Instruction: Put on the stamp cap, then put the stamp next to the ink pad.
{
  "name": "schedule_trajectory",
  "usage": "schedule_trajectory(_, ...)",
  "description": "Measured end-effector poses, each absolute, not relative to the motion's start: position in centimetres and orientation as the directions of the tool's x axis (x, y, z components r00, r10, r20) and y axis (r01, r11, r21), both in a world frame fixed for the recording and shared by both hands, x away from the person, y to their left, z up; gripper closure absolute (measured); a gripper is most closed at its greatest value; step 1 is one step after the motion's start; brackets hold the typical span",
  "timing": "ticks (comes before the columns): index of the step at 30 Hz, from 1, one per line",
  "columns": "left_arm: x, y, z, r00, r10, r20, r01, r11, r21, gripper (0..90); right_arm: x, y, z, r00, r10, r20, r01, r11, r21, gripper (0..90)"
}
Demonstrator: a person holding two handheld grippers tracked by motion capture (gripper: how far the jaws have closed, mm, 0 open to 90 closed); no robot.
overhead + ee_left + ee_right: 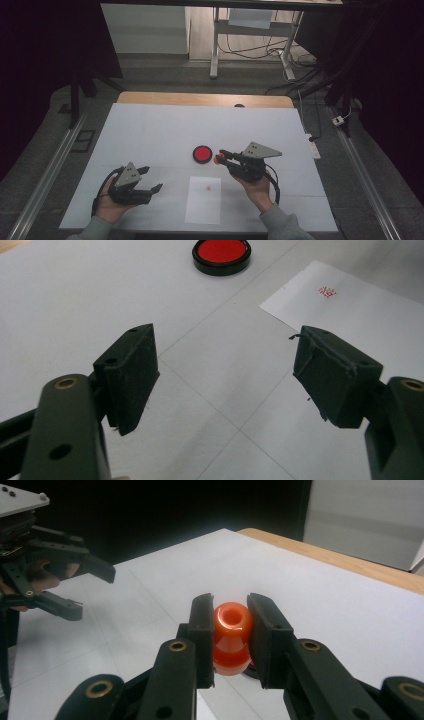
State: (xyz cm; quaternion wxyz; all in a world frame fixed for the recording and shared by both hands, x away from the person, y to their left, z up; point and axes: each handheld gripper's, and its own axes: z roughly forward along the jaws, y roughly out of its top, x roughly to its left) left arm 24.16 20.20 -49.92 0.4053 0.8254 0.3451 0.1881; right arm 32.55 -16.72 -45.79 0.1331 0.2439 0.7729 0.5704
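1. The orange stamp (pixel 231 639) sits clamped between the right tongs (pixel 220 158), held just beside the red ink pad (pixel 202 154) on the white surface (pixel 150 135).
2. The sheet of paper (pixel 203 200) already carries a small red mark (pixel 327 291), so judging by that, the stamp is probably heading back to the pad. Keep it upright and press it down squarely.
3. The right hand (pixel 257 187) reaches forward and inward, tongs nearly level.
4. The left tongs (pixel 152 180) stand open and empty, low over the surface, well apart from the pad.
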Motion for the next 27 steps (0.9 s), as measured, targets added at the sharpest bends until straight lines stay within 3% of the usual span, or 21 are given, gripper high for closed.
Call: schedule_trajectory(27,24.4,20.0,-50.0,0.693,0.72,0.037,0.417,-0.442,0.794,25.4,34.8,-19.7,-45.7,-0.776,0.628,0.063,0.253,0.218,0.943,72.4)
